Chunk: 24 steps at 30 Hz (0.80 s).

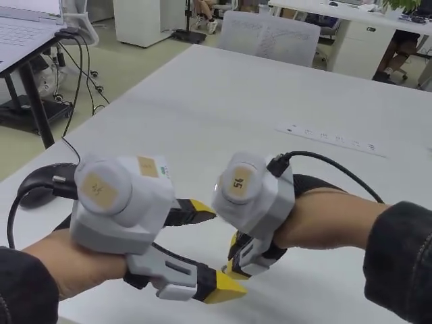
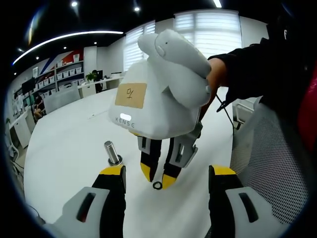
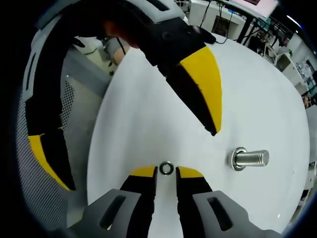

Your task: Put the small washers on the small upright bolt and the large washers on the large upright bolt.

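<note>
Fingertips [image 3: 143, 173] of the right gripper [image 3: 167, 171] stand narrowly apart, pointing down at the white table [image 3: 148, 114]. One small washer [image 3: 167, 167] lies flat in the gap at their very ends; whether they press on it I cannot tell. The left gripper [image 2: 167, 171] reaches in from the left with its jaws spread wide, one on the far side and one on the near side of the right gripper's tips, holding nothing.

In the head view the two grey gripper bodies cover that spot. Both gripper views show the single washer and one bolt [image 2: 113, 151], which stands upright on the table just to the far side of the washer and apart from it. A ring [image 3: 238, 158] sits at the bolt's foot; it is too small to tell whether it is a washer or the bolt's head.

The head view adds one power strip [image 1: 331, 138] far right on the table, a laptop [image 1: 30, 20] cut off at the far left, and a grey chair [image 1: 270, 37] beyond the table's far edge.
</note>
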Each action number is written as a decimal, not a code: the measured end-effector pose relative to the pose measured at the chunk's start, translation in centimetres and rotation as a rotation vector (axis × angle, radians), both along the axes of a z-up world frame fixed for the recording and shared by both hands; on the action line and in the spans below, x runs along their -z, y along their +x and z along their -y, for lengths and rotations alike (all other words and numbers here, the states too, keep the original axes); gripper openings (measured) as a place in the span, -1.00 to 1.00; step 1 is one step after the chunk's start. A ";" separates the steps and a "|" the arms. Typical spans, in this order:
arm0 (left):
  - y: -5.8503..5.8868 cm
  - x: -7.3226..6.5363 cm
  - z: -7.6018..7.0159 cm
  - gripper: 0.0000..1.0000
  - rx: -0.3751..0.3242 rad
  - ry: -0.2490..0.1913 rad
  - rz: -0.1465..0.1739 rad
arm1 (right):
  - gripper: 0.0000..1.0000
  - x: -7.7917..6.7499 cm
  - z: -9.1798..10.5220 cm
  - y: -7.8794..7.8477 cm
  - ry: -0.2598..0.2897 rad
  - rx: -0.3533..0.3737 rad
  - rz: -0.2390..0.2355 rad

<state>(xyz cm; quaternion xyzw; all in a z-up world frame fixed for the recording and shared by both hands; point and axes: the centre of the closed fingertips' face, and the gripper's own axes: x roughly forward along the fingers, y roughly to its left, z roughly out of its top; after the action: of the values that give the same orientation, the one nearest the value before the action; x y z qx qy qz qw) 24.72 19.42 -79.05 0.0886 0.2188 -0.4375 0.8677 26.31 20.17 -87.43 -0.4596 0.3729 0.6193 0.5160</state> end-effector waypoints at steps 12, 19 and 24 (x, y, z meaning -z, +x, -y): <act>0.0 0.0 0.0 0.34 0.002 -0.001 -0.002 | -0.68 0.5 0.3 0.1 -0.025 -0.005 0.003; 0.1 0.1 0.0 0.33 0.000 0.000 -0.001 | -0.69 0.5 0.3 0.0 -0.036 -0.029 0.023; 0.2 0.1 0.0 0.33 -0.001 0.001 -0.002 | -0.70 0.5 0.3 0.1 -0.037 -0.025 0.026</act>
<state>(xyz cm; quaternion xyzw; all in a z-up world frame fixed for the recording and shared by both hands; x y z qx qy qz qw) 24.88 19.41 -79.11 0.0886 0.2196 -0.4373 0.8676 26.37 19.88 -87.96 -0.4815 0.3718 0.6128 0.5044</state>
